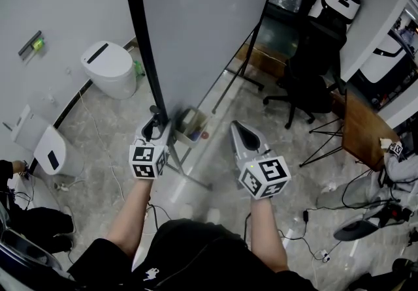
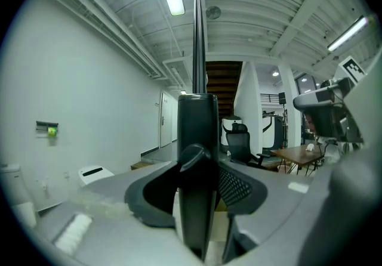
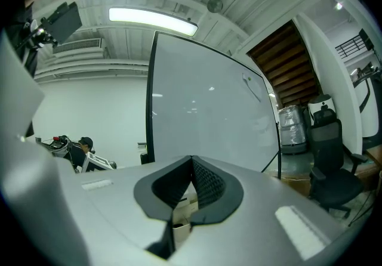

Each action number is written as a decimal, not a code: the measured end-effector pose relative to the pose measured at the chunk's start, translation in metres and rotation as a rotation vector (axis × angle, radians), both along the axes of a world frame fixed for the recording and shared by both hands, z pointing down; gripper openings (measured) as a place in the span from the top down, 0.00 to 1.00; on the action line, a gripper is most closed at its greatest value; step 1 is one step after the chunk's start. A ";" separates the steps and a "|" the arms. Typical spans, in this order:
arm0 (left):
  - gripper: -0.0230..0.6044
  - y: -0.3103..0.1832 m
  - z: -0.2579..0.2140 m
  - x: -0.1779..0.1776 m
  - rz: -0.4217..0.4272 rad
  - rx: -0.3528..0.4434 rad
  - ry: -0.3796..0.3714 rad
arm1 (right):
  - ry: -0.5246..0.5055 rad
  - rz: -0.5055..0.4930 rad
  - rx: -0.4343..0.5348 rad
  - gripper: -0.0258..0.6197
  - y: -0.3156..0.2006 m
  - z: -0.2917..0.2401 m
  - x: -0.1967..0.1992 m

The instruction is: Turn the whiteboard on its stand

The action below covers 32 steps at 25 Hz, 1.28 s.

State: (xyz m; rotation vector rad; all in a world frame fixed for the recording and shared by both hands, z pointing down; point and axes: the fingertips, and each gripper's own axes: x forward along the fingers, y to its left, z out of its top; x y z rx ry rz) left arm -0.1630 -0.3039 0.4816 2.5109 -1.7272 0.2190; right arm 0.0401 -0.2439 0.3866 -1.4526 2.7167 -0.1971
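1. Black metal is what your left gripper (image 1: 157, 129) has hold of. Its jaws are clamped on the frame edge (image 1: 145, 42) of the whiteboard (image 1: 202, 22), low down by the board's bottom corner. In the left gripper view that edge runs straight up between the pads.
2. The whiteboard stands upright on its stand (image 1: 249, 55), which rests on the marbled floor (image 1: 98, 139). The pen tray (image 1: 191, 125) sits at the board's bottom edge, just right of your grip.
3. Your right gripper (image 1: 239, 130) is free, its jaws together with nothing between them. It hovers in front of the board's face near the bottom edge, apart from the frame.
4. To turn the board well, I judge you should carry the gripped edge round in one steady arc about the board's pivot. A sideways tug could rock the stand or let the pads slide along the smooth frame.
5. I cannot tell from here which axis the board pivots on, so begin gently and feel which way it gives.
6. Keep the pads square on the edge and let your wrist follow the swing, so the frame does not twist out of the jaws.
7. Mind the tray, since its contents may shift as the board moves.
8. Both your bare forearms reach forward and down, roughly parallel. The left wrist is straight behind the frame corner, with the right a little farther out. Each marker cube faces up.
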 end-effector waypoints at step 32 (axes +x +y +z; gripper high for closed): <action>0.64 0.024 -0.002 -0.014 0.000 0.010 -0.021 | -0.002 -0.030 -0.007 0.95 -0.010 0.003 -0.008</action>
